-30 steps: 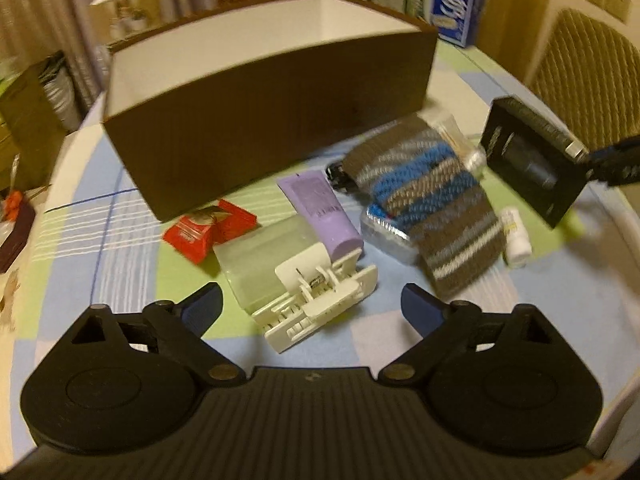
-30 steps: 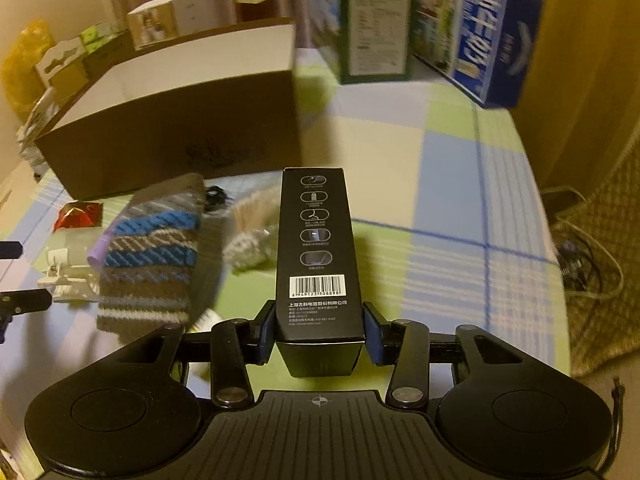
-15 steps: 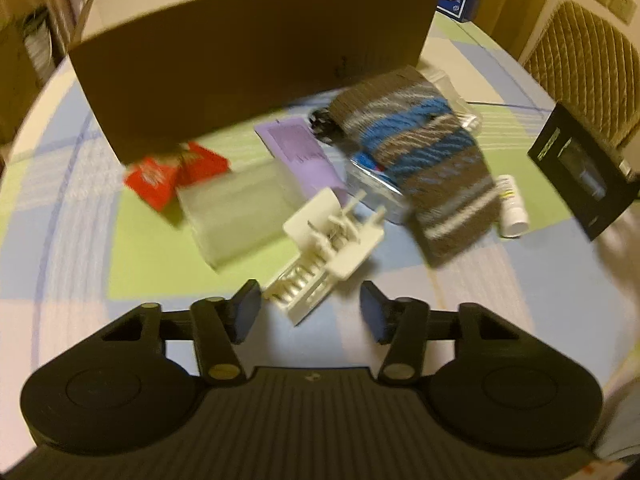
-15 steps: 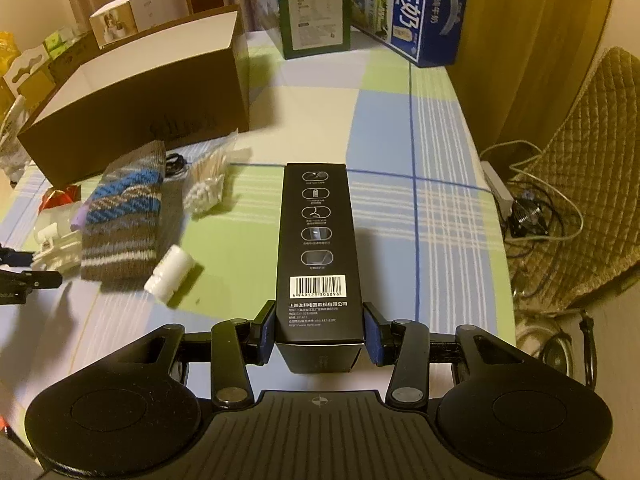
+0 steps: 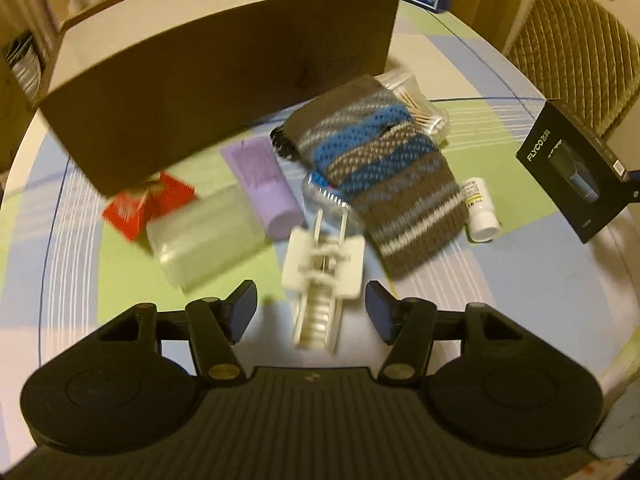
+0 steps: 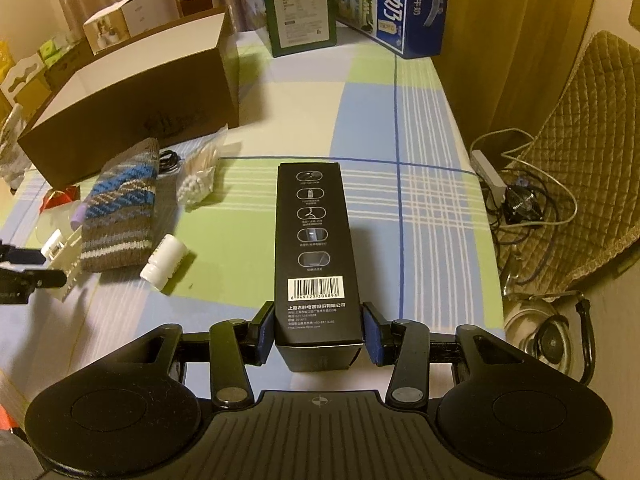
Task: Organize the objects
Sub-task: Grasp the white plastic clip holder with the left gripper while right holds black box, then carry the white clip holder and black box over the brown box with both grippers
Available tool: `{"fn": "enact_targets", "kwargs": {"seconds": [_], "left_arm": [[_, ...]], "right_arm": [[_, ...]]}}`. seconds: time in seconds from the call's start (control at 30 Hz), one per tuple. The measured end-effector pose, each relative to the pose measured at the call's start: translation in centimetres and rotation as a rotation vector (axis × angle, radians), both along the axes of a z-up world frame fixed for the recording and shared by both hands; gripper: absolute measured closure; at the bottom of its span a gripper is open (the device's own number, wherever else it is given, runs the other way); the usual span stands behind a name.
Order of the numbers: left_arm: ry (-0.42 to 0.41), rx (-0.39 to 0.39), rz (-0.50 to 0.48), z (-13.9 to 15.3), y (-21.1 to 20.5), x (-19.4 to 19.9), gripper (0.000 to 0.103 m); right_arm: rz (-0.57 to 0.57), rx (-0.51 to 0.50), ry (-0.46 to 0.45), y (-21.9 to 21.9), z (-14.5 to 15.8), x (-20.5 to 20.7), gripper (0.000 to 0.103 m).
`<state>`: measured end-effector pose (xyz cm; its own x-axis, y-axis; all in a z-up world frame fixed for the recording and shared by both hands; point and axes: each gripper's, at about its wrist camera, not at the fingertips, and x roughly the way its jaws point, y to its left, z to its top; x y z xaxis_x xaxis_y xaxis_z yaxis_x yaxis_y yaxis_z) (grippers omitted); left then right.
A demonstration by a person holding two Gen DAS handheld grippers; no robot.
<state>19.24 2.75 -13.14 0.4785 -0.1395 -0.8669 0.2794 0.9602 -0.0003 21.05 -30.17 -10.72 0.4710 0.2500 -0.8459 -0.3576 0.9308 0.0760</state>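
Left wrist view, nearest first: left gripper [image 5: 307, 307] spread wide, blue pads on either side of a white plastic clip [image 5: 322, 276] lying on the checked tablecloth [image 5: 540, 300], not yet touching it. Just beyond, a frosted case [image 5: 206, 236], a lilac tube [image 5: 262, 186] and a red packet [image 5: 148, 204] side by side, with a striped knit pouch [image 5: 376, 168] overlapping a small clear box, a white bottle [image 5: 480, 212] beside its hem and a bag of cotton swabs [image 5: 416, 108] behind. Farthest, an open brown box [image 5: 200, 92], white inside, apparently the place meant for the clutter. Right wrist view, nearest first: right gripper [image 6: 319, 330] pinching the base of a long black carton [image 6: 314, 248], pads pressed on both its long sides, carton pointing forward over the cloth, held off to the right of the pile and well apart from the brown box. Farther back, green and blue cartons standing at the table's far edge. Step in hand, as a judgement: picking the clip with the left while holding the carton ready with the right. Next move, likely: closing the pads squarely on the clip's body, since its thin prongs could slip or twist, then lifting clear of the tube and pouch before carrying it over the brown wall.
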Motion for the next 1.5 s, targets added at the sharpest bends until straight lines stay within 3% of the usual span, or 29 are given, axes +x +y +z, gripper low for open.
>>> {"fn": "enact_targets", "kwargs": {"seconds": [0.13, 0.2, 0.57, 0.9, 0.97, 1.0, 1.1, 1.5], "left_arm": [[0.006, 0.024, -0.035, -0.1, -0.8, 1.3, 0.052], [0.022, 0.013, -0.039, -0.1, -0.9, 1.7, 0.066], [0.012, -0.026, 0.04, 1.2, 0.0, 0.8, 0.066], [-0.031, -0.043, 0.139, 4.0, 1.9, -0.7, 0.066], [-0.044, -0.043, 0.156, 4.5, 2.4, -0.9, 0.066], [-0.05, -0.043, 0.163, 4.7, 2.6, -0.9, 0.066], [-0.066, -0.045, 0.184, 5.5, 3.3, -1.0, 0.066], [-0.132, -0.049, 0.226, 8.4, 5.2, 0.7, 0.066]], "right_arm": [[-0.007, 0.014, 0.003, 0.0, 0.2, 0.0, 0.06], [-0.008, 0.02, -0.001, -0.1, 0.4, 0.0, 0.059], [0.022, 0.017, -0.036, 1.1, 0.9, 1.4, 0.052], [0.07, -0.039, -0.026, 3.0, -0.9, 4.2, 0.052], [0.083, -0.055, -0.017, 3.3, -1.1, 4.4, 0.055], [0.09, -0.066, -0.023, 3.4, -1.1, 4.4, 0.062], [0.104, -0.075, -0.02, 3.4, -0.9, 4.5, 0.063], [0.136, 0.014, -0.107, 3.9, 4.7, 5.0, 0.063]]}}
